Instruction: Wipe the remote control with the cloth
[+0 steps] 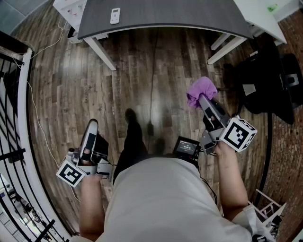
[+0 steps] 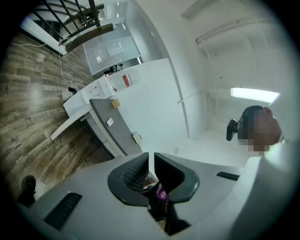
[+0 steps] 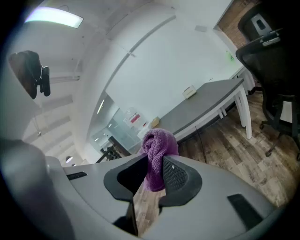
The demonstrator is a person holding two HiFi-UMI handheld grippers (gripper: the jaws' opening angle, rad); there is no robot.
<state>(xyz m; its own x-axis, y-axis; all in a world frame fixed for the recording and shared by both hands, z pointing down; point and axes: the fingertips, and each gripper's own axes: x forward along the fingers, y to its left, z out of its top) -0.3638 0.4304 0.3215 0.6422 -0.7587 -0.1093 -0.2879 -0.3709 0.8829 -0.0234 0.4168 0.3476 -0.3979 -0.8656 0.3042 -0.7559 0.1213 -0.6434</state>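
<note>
The white remote control [image 1: 115,15] lies on the grey table [image 1: 161,19] at the far end of the head view, well away from both grippers; it also shows small on that table as the remote control [image 2: 110,122] in the left gripper view. My right gripper [image 1: 202,100] is held over the wooden floor, shut on a bunched purple cloth [image 1: 200,90]. In the right gripper view the cloth [image 3: 157,150] stands up between the jaws of the right gripper [image 3: 154,165]. My left gripper [image 1: 91,126], [image 2: 151,160] is shut with nothing in it, low at the left.
A black office chair [image 1: 267,85] stands at the right, beside a white desk [image 1: 270,14]. A black railing [image 1: 14,118] runs along the left. White cables [image 1: 42,52] trail over the wooden floor. Small boxes [image 2: 115,104] sit on the grey table.
</note>
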